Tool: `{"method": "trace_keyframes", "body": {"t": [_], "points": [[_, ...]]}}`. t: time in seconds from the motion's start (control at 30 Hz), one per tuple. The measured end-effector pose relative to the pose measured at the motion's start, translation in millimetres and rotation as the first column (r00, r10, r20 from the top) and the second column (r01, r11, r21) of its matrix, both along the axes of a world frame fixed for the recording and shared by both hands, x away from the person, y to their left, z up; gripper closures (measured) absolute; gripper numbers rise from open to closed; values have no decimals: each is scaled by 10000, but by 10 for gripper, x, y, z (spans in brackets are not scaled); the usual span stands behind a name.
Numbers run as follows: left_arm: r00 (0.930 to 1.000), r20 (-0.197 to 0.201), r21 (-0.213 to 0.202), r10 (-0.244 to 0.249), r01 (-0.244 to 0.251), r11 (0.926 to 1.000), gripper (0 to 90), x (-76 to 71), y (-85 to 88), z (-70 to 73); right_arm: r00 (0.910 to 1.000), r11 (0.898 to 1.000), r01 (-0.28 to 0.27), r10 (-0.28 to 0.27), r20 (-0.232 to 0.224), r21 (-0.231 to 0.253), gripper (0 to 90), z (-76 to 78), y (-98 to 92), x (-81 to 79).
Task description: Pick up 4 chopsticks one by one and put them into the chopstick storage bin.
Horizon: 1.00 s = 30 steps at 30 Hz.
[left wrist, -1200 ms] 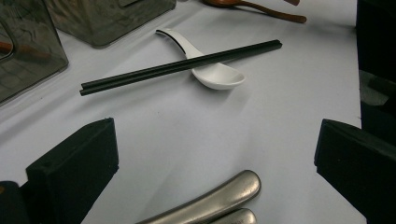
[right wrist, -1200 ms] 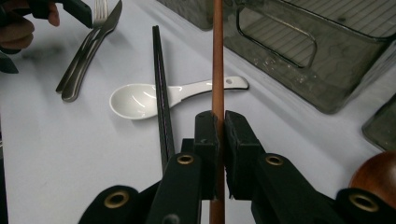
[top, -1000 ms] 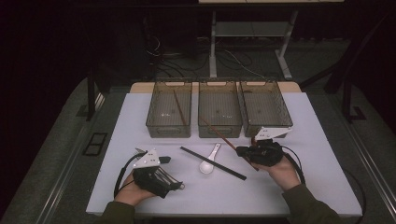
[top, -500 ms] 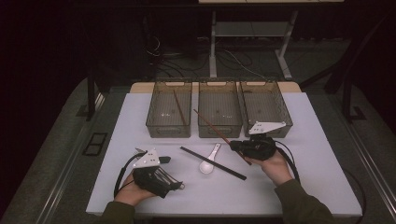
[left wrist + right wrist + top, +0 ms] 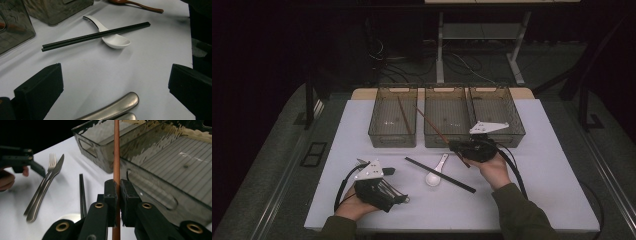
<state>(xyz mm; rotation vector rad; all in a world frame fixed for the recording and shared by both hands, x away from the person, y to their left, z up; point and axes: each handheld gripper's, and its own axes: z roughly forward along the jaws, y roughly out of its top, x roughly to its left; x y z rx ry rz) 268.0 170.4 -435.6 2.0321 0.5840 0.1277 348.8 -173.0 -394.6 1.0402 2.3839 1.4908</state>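
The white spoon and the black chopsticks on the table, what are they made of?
The white spoon looks like glazed ceramic, or maybe hard plastic: it is smooth, thick-walled and has a soft shine. The black chopsticks look like plastic or lacquered wood: straight, square-edged and evenly black with a dull sheen. The pictures alone cannot settle either one.

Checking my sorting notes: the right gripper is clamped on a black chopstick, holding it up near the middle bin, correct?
Not quite. The right gripper is clamped on a reddish-brown chopstick, as the right gripper view shows; the black chopsticks lie on the table. It is near the middle bin.
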Motion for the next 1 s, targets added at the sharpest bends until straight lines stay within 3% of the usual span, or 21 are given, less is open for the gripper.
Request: {"method": "trace_keyframes", "body": {"t": [0.63,1.0], "points": [[10000,-19,-193,16,-17,9998,0,-5,3,10,9993,9991,373,-373,-29,189,843,156,433,404],[10000,46,-60,-5,5,10000,0,2,14,14,9979,9974,642,-646,110,324,842,263,668,609]]}}
